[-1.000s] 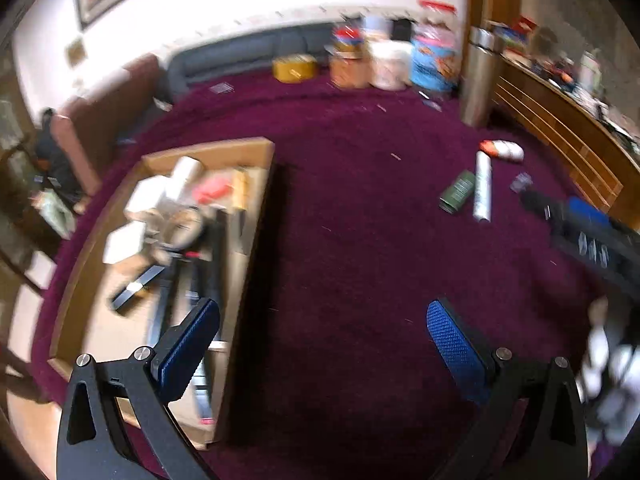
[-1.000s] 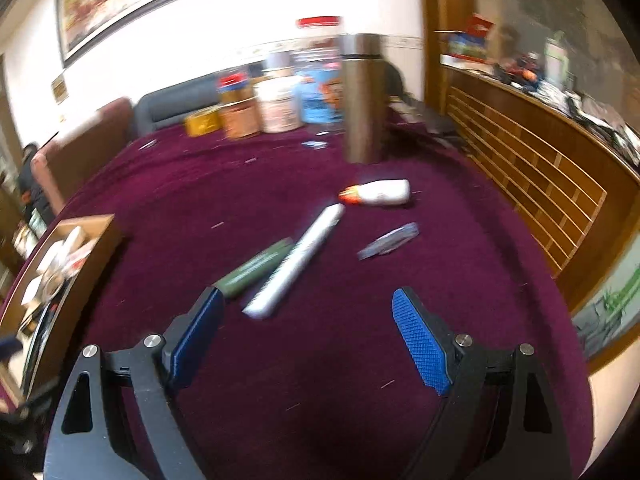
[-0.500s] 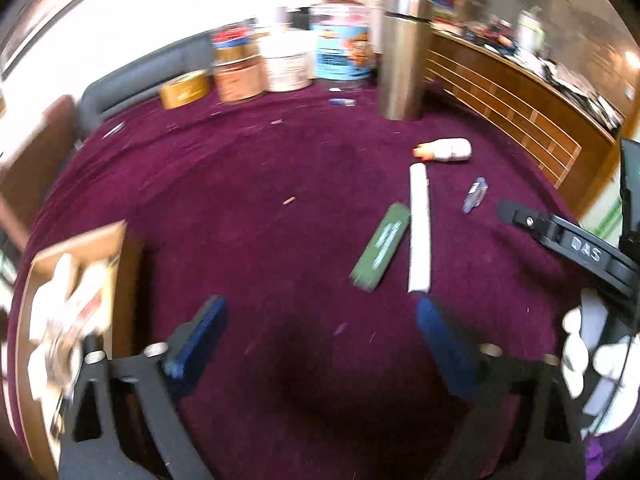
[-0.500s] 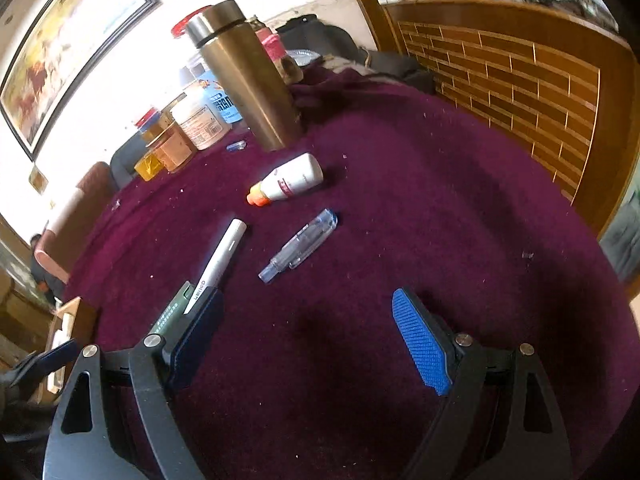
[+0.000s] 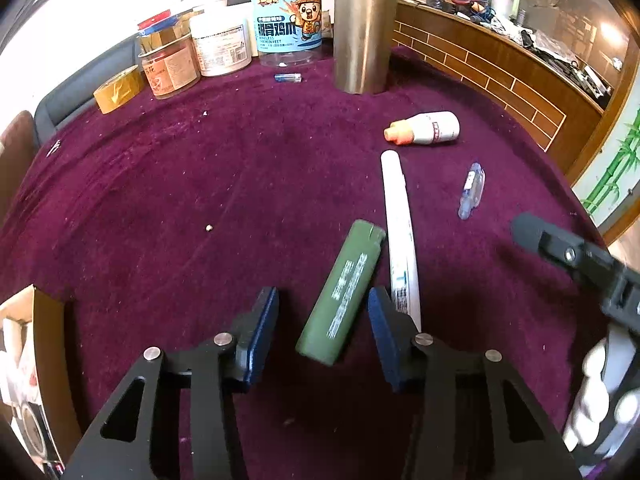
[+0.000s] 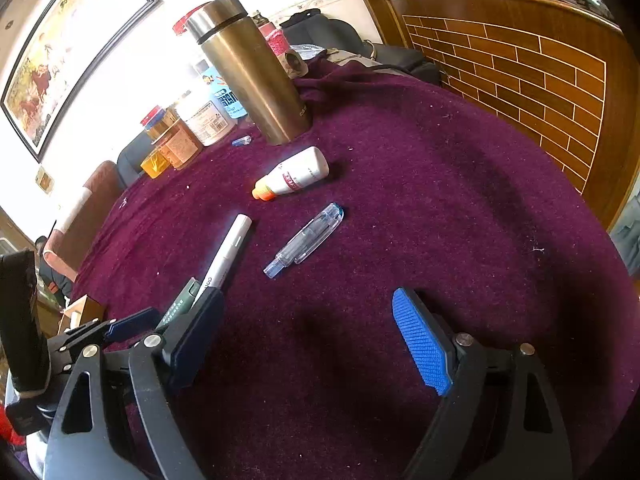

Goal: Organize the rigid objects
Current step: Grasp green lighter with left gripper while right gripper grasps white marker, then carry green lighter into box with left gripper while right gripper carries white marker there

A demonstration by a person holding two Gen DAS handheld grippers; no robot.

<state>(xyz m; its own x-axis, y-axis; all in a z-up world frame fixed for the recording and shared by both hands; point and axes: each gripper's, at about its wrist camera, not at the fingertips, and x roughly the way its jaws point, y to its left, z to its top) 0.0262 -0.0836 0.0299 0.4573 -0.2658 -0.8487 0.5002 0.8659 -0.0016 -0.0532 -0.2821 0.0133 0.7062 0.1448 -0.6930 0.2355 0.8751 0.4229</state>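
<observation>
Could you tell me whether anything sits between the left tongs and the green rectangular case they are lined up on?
Nothing visible does. The left tongs, which have just been closing, already straddle the green case, pads not yet pressing. The white marker lies just outside the right-hand pad.

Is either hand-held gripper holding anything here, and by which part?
Nothing is held yet. The left hand-held gripper has been closing around the flat green case's near end; the right hand-held gripper is open, empty.

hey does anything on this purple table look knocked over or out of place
Yes. The small white bottle with the orange cap lies on its side near the upright steel flask, and crumbs dot the purple cloth.
</observation>
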